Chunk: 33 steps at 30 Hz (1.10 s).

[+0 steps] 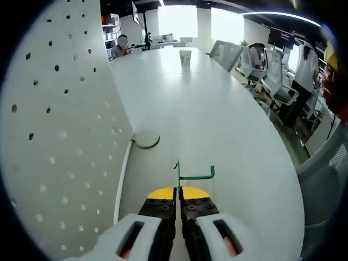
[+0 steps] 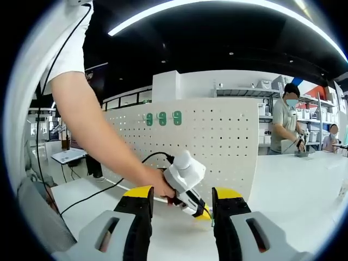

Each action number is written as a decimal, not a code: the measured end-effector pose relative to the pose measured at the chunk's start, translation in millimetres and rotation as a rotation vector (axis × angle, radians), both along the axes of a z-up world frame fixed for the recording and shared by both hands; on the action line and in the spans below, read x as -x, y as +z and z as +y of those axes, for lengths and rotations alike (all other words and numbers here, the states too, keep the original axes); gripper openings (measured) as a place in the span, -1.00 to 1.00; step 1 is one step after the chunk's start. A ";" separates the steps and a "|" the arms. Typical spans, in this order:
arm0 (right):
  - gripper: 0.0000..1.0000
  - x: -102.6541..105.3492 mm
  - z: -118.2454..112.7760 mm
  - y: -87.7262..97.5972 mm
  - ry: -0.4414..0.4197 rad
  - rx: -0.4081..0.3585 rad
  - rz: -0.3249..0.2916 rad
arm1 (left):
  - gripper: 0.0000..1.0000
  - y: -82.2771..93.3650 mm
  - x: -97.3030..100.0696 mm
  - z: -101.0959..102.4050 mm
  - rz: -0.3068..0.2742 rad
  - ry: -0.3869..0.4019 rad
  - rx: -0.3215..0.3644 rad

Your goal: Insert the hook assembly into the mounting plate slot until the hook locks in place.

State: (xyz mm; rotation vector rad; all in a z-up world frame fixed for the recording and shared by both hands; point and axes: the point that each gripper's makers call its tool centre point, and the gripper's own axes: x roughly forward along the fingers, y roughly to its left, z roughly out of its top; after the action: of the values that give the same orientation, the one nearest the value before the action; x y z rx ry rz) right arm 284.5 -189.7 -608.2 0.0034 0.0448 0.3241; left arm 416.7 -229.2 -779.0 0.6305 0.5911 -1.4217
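My left gripper [image 1: 178, 204] pinches the green hook [image 1: 187, 175] in its fingers — pegboard [image 1: 60, 136] at nine o'clock; my right gripper [image 2: 182, 209] gapes wide over the bench [image 2: 304, 190].

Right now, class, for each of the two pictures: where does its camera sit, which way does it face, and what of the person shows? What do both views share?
Left gripper view: rides the left gripper, shut on the green hook; faces along the white table, pegboard at left.
Right gripper view: rides the open right gripper; faces the pegboard front; the person's arm holds the left gripper.
Shared: pegboard, table, left gripper.
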 end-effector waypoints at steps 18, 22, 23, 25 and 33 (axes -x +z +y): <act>-0.17 -3.7 6.1 17.3 0.018 -0.041 -0.017 | -0.97 44.0 3.2 16.1 0.007 0.068 0.148; -0.17 -4.3 7.0 23.7 0.021 -0.053 -0.024 | -0.97 54.2 6.0 19.9 0.014 0.080 0.188; -0.17 -4.5 6.9 24.3 0.022 -0.056 -0.025 | -0.97 55.6 6.3 21.1 0.007 0.079 0.190; -0.17 -4.8 6.7 25.9 0.020 -0.058 -0.027 | -0.98 61.0 8.7 22.2 0.008 0.078 0.212; -0.16 -5.0 12.0 34.0 0.028 -0.071 -0.037 | -0.98 88.1 12.6 27.4 -0.015 0.085 0.300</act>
State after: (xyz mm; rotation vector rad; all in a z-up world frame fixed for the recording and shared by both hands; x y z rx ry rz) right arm 289.5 -177.7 -574.2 0.0669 -0.0037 0.3534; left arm 404.1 -201.8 -690.9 0.3723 0.3777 -1.3896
